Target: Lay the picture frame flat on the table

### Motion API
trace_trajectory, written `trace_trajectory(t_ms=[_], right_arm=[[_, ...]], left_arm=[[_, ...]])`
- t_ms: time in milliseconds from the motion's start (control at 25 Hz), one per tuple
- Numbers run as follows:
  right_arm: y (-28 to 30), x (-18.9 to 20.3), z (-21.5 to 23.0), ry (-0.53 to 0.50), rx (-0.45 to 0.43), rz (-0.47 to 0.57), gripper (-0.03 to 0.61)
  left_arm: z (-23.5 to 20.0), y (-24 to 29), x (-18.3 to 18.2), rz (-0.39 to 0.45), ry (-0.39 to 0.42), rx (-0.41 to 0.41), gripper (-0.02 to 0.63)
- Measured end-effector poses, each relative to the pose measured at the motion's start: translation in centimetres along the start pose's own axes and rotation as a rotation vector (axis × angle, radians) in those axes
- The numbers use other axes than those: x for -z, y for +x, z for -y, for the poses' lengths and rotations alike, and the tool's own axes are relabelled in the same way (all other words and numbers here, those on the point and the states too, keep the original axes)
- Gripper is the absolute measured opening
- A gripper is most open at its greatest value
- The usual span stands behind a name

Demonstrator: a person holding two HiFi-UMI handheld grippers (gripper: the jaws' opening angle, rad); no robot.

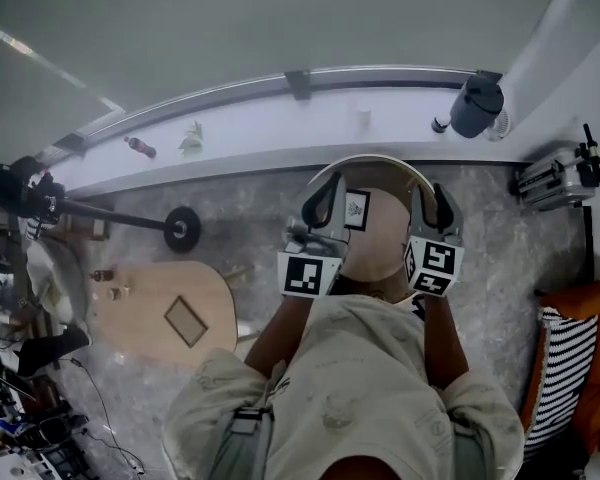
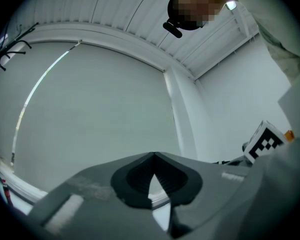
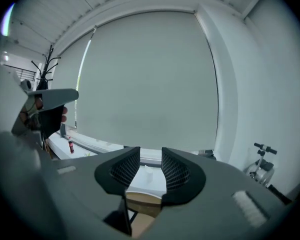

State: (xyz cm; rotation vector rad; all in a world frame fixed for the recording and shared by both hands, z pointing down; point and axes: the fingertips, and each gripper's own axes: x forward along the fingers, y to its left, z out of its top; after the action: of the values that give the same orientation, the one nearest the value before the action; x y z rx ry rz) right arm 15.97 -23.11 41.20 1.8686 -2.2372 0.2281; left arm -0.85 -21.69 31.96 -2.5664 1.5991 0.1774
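Two tools above a round desk [image 1: 380, 243]
Just left of the picture frame [image 1: 357, 209], the left tool [image 1: 325, 206] is closed, tips touching, empty; right of it, the right tool [image 1: 438, 208] is narrowly parted, empty.

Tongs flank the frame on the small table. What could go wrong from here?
1. The left tongs are shut and aimed up at the grey window blind, not at the small black picture frame; swung in closed, they may knock it over rather than lower it.
2. The right tongs are open with nothing between them, so nothing steadies the frame.
3. The round wooden table is small; a toppled frame might slide off its rim.
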Motion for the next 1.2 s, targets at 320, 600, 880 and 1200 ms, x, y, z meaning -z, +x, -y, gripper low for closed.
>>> trace_trajectory(t_ms=[320, 600, 880, 1200], right_arm=[[-2.1, -6.3, 0.0, -0.084, 0.025, 0.159, 0.138], [-4.3, -10.5, 0.2, -0.134, 0.061, 0.29, 0.138], [-6.1, -12.3, 0.7, -0.185, 0.107, 0.363, 0.137], [-6.5, -12.7, 0.8, -0.181, 0.123, 0.403, 0.137]], left_arm=[[0.0, 0.5, -1.3, 0.024, 0.019, 0.006, 0.003], [0.0, 0.9, -2.7, 0.058, 0.029, 0.014, 0.003], [-0.6, 0.9, -3.2, 0.067, 0.02, -0.001, 0.003], [-0.9, 0.9, -3.4, 0.066, 0.037, -0.008, 0.003]])
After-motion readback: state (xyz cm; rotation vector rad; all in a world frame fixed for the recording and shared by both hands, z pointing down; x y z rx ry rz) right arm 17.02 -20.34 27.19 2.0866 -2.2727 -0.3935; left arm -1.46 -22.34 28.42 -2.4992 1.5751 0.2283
